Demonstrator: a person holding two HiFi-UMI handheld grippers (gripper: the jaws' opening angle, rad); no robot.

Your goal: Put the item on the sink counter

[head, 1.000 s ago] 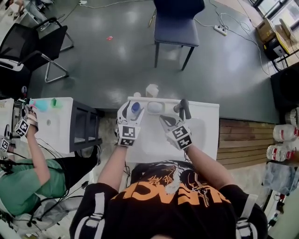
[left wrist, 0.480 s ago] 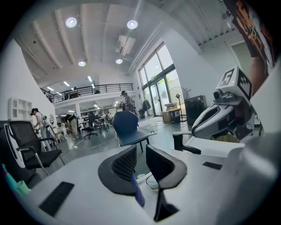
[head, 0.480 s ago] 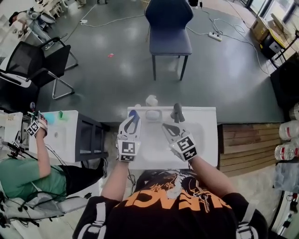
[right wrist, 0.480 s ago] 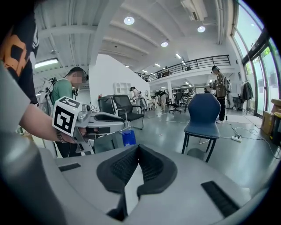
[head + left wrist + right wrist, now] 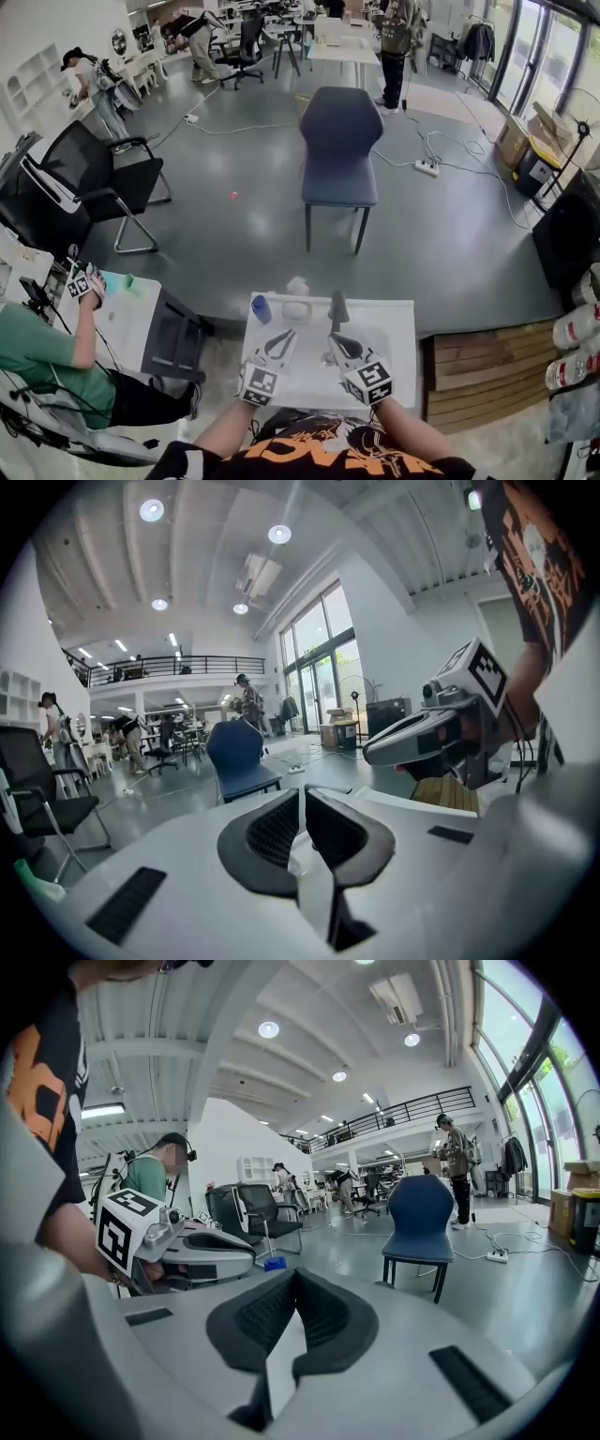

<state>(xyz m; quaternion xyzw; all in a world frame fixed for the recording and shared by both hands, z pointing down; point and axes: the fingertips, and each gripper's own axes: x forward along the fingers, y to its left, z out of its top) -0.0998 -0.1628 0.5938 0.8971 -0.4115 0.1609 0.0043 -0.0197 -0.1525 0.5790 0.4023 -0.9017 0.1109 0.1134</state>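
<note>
Bottle (image 5: 261, 308), blue it seems, stands on the worktop (image 5: 398, 319) just beyond the left tool (image 5: 279, 336), whose jaws are closing on nothing. Right tool (image 5: 334, 340) has its jaws together, empty.

**Colours Around the Sink**

The sink counter (image 5: 398, 323) was plain white, the small item (image 5: 261, 308) on it blue, and the tap (image 5: 337, 307) dark grey. The chair (image 5: 339, 141) was navy on dark legs, and the floor (image 5: 234, 244) a glossy grey. The office chair (image 5: 89, 192) was black. The wearer's shirt (image 5: 319, 464) was black with orange print. The neighbouring person's top (image 5: 33, 347) was green. The boards (image 5: 478, 361) were brown wood.
</note>
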